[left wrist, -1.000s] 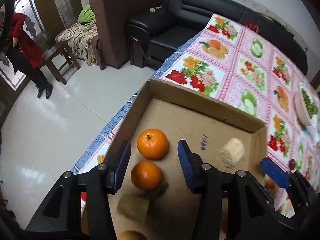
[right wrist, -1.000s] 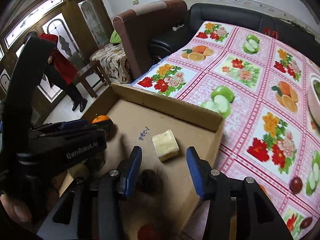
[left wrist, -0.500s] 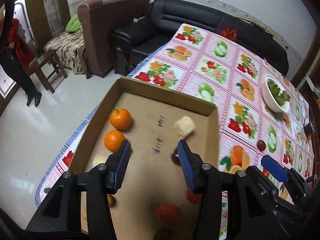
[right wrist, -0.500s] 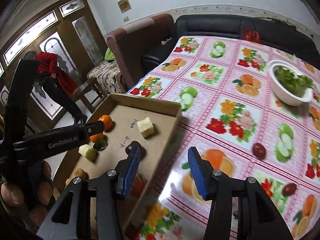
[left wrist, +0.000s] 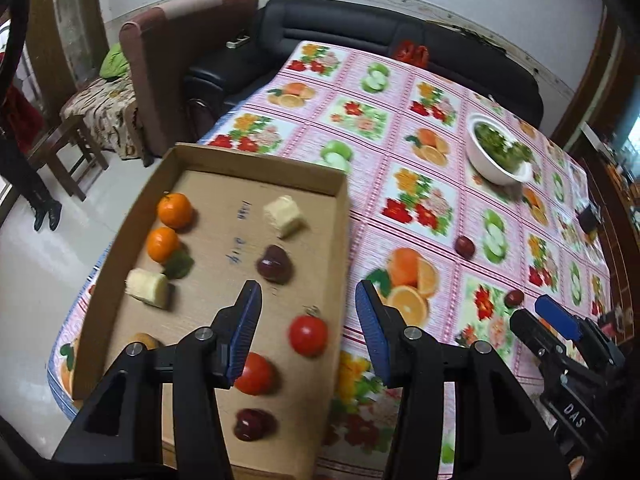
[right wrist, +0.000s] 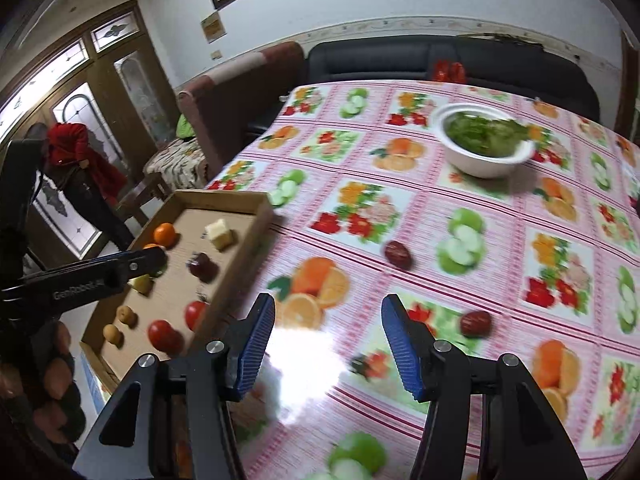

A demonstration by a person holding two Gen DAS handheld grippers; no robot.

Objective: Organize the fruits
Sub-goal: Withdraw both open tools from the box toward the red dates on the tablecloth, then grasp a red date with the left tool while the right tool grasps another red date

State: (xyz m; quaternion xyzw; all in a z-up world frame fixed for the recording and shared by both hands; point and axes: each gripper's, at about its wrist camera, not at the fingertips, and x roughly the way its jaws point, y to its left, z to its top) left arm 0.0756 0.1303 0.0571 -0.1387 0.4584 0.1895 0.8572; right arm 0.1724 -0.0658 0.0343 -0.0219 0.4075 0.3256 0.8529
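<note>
A shallow cardboard box (left wrist: 344,240) sits at the table's left edge. It holds two oranges (left wrist: 174,210), two tomatoes (left wrist: 308,335), dark red fruits (left wrist: 273,267) and pale yellow chunks (left wrist: 283,216). Two dark red jujubes lie loose on the tablecloth (right wrist: 397,255) (right wrist: 475,323). My left gripper (left wrist: 308,322) is open and empty, raised above the box's right side. My right gripper (right wrist: 328,344) is open and empty above the tablecloth, right of the box (right wrist: 256,224); the nearer jujube lies just beyond its right finger.
A white bowl of greens (right wrist: 484,144) stands toward the far side of the table. A black sofa (left wrist: 360,36) and a brown armchair (left wrist: 180,52) stand beyond the table. A person in red (right wrist: 84,160) stands by the door at left.
Both grippers have risen and pulled back from the box and swung right. The right gripper moved from over the box to over the tablecloth. Both stayed open.
</note>
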